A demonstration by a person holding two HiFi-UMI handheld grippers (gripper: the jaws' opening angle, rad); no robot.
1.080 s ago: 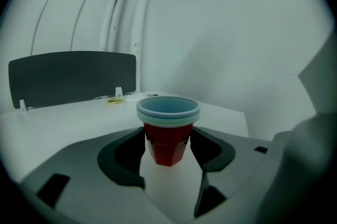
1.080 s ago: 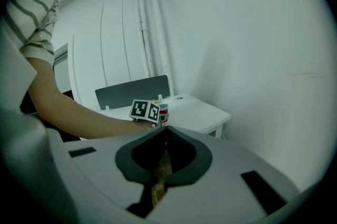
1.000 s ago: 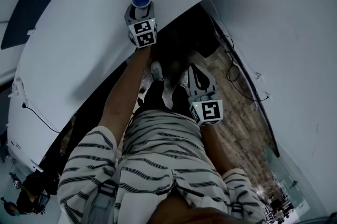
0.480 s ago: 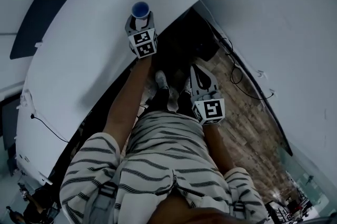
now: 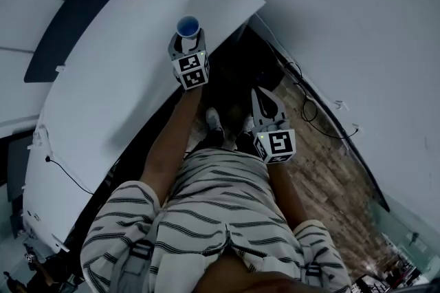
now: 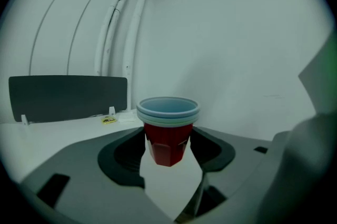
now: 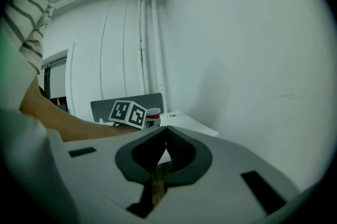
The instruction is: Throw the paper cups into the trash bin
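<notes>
While my left tool [image 5: 188,38] is clamped on the stacked cups [image 6: 168,130], held upright just above the desk [image 5: 103,85] near its right edge, my right tool [image 7: 166,131] hangs low, its jaws together on nothing; no bin shows.

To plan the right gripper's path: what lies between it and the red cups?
The left gripper, with its marker cube, lies between the right gripper and the red cups, partly hiding them; the right gripper view shows this.
</notes>
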